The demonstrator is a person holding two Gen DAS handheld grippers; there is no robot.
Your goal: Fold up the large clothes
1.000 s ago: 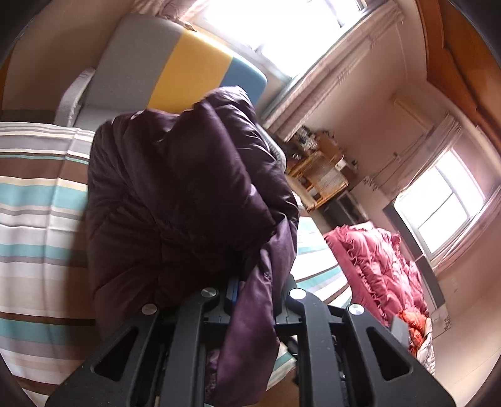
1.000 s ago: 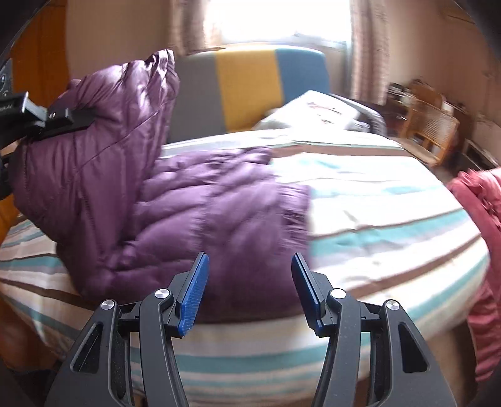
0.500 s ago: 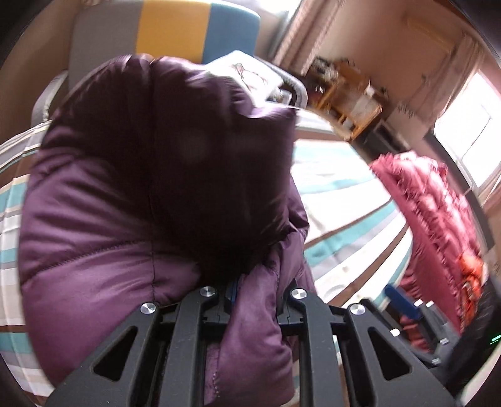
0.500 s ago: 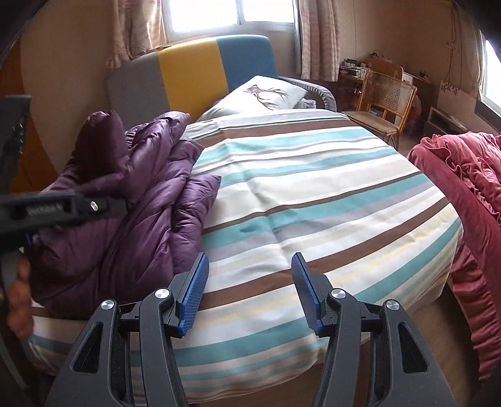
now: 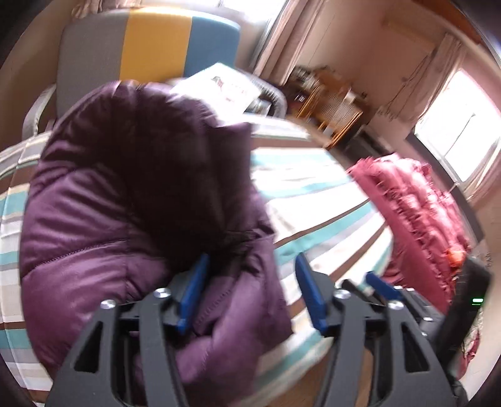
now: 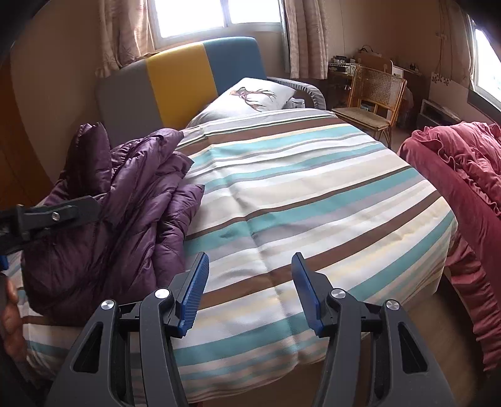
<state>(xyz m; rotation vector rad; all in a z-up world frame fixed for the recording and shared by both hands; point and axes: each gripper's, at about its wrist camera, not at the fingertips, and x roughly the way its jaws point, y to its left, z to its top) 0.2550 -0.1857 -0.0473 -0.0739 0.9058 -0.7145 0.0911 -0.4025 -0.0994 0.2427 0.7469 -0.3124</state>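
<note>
My left gripper (image 5: 249, 288) is spread wide, jacket (image 6: 112, 206) loose between its fingers — heaped on the bed's (image 6: 313, 194) left near side. Right gripper (image 6: 249, 289) wide, empty. Fold looks placed; next I'd tidy it.

Daylight pours through a window (image 6: 216, 15) behind the headboard and a second window (image 5: 463, 131) at right, both blown out to white glare, warming the walls. The left wrist view is smeared by motion blur, the purple jacket (image 5: 131, 213) shadowed at its centre; the right wrist view is sharp. Fisheye distortion bends both frames toward dark, vignetted corners.
</note>
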